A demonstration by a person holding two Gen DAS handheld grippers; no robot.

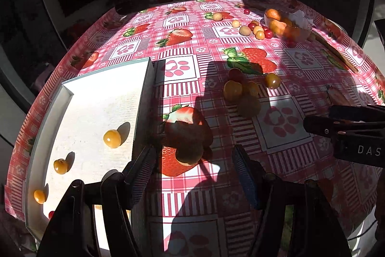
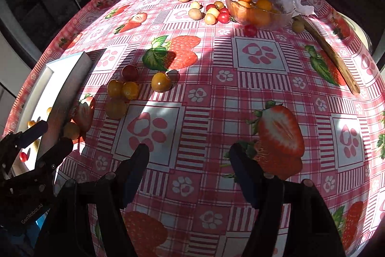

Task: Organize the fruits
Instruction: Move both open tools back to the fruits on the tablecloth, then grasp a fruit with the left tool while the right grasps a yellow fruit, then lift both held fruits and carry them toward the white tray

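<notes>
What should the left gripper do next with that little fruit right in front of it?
Probably ease forward and down, then close on the shadowed fruit. The left hand-held gripper is open and empty, the fruit lies on the tablecloth just ahead between its fingers, and the white tray beside it already holds similar yellow fruits.

The left gripper sits at the bottom centre of its frame, fingers spread wide apart. The right gripper also fills the lower part of its view, parted and holding nothing.

Hard sunlight; white tray glares; deep shadows on tablecloth; fisheye-bent edges; dark surroundings.
</notes>
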